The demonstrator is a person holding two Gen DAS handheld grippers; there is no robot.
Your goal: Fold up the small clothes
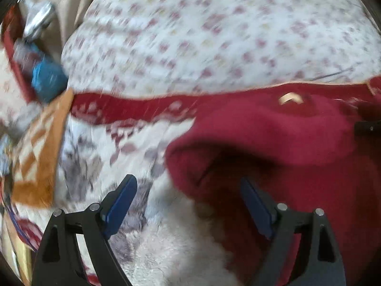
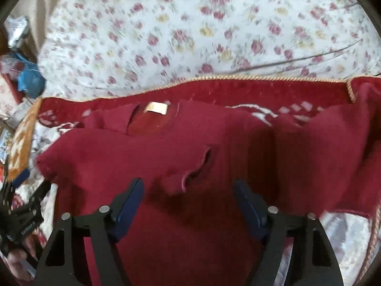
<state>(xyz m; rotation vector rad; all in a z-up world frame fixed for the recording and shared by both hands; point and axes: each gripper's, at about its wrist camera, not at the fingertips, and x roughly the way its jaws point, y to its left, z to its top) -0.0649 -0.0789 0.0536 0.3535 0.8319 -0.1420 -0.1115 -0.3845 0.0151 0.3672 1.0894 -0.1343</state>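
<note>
A dark red knit sweater lies spread on a red and white blanket, its collar with a cream label at the far side. It also shows in the left wrist view, with one side lifted into a fold. My left gripper is open and empty, hovering over the sweater's left edge. My right gripper is open and empty above the sweater's middle, near a wrinkled fold. The left gripper also shows at the left edge of the right wrist view.
A floral white sheet covers the bed beyond the blanket. An orange and white patterned cloth lies at the left. A blue bag and silvery clutter sit at the far left. A thin dark cord crosses the sheet.
</note>
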